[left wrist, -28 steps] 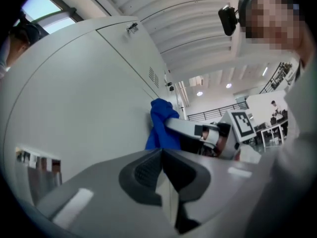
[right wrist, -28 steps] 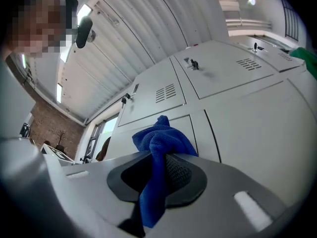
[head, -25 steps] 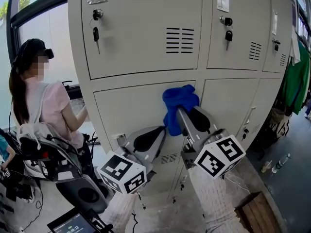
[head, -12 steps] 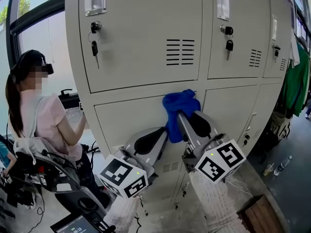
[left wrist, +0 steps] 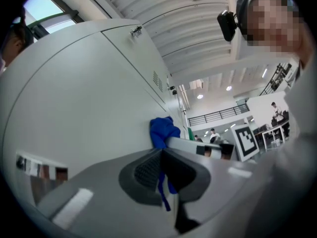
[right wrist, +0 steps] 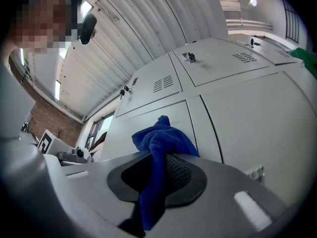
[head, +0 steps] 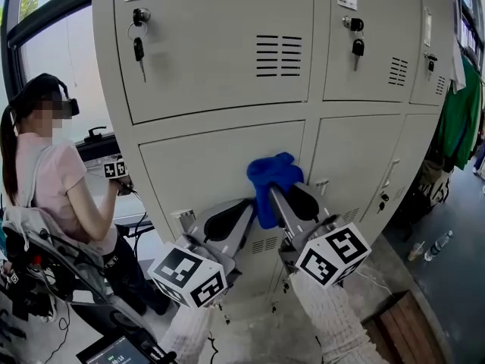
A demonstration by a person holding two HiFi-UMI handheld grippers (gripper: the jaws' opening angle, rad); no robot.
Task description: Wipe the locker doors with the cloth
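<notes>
A crumpled blue cloth (head: pixel 271 174) is pressed against the grey lower-left locker door (head: pixel 198 167), near its right edge. My right gripper (head: pixel 279 191) is shut on the cloth, whose tail hangs down between the pads (right wrist: pixel 178 171). In the right gripper view the cloth (right wrist: pixel 161 139) bunches over the right gripper (right wrist: pixel 157 165) against the door (right wrist: pixel 144 124). My left gripper (head: pixel 247 208) sits just left of and below the cloth, jaws shut, close to the same door. In the left gripper view a thin blue strip shows in the seam of the left gripper (left wrist: pixel 161 163). The cloth (left wrist: pixel 162 130) lies beyond it.
Keys hang from locks on the upper doors (head: pixel 139 48) (head: pixel 358 47). A seated person (head: pixel 47 174) with a headset is at the left beside equipment. Green garments (head: pixel 464 120) hang at the right. A bottle (head: pixel 438 247) and a wooden crate (head: pixel 398 331) are on the floor.
The cloth and my right gripper have slid a little down and left on the lower door. The left gripper has kept alongside. The person at the left has shifted.
</notes>
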